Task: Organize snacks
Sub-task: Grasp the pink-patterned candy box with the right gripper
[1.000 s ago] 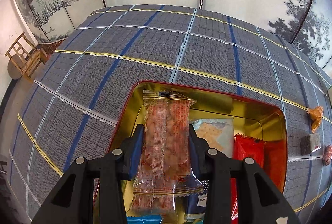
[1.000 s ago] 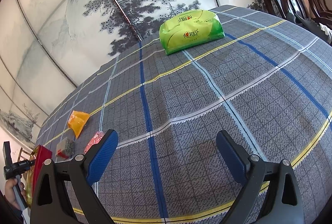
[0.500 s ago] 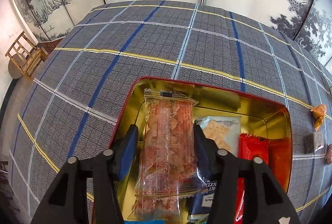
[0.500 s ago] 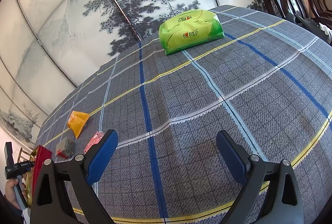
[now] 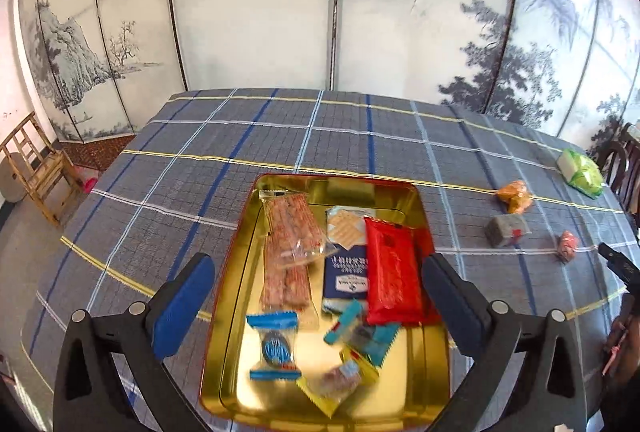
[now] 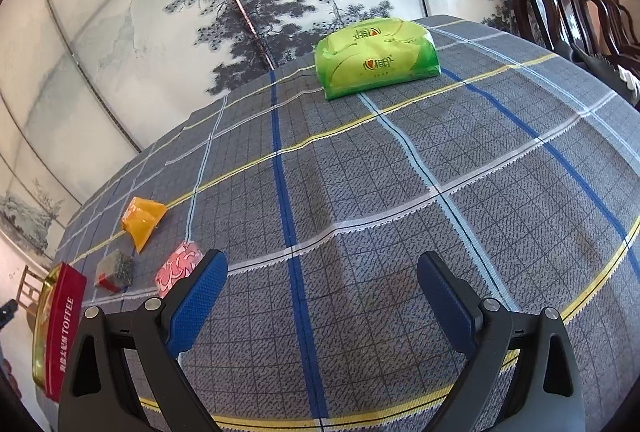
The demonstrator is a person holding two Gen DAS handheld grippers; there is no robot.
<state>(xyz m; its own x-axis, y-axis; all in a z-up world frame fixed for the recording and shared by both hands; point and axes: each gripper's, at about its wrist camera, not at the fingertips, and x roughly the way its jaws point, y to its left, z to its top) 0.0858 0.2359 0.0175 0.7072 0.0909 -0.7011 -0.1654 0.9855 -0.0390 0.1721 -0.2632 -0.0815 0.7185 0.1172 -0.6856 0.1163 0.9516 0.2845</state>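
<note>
A gold tin tray [image 5: 236,296] with a red outer wall [image 6: 64,328] lies on the plaid tablecloth. In it lie a clear pack of reddish crackers [image 5: 294,232], a blue cracker box [image 5: 346,272], a red packet [image 5: 392,272] and several small wrapped sweets [image 5: 276,346]. My left gripper [image 5: 316,306] hovers above the tray, its jaws opening wide with nothing between them. Three loose snacks rest on the cloth to the tray's right: an orange packet [image 6: 144,220], a grey block [image 6: 116,268] and a pink sweet [image 6: 180,266]. My right gripper [image 6: 320,302] stands open over bare cloth, right of the pink sweet.
A green tissue pack [image 6: 376,57] sits at the far side of the table. Dark wooden chairs [image 6: 572,3] stand beyond the right edge, a light wooden chair [image 5: 36,167] off the left. A painted folding screen [image 5: 256,11] backs the table.
My left gripper let go of the clear cracker pack, which now lies in the tray, then opened wide and drew up and back. The right gripper has barely moved.
</note>
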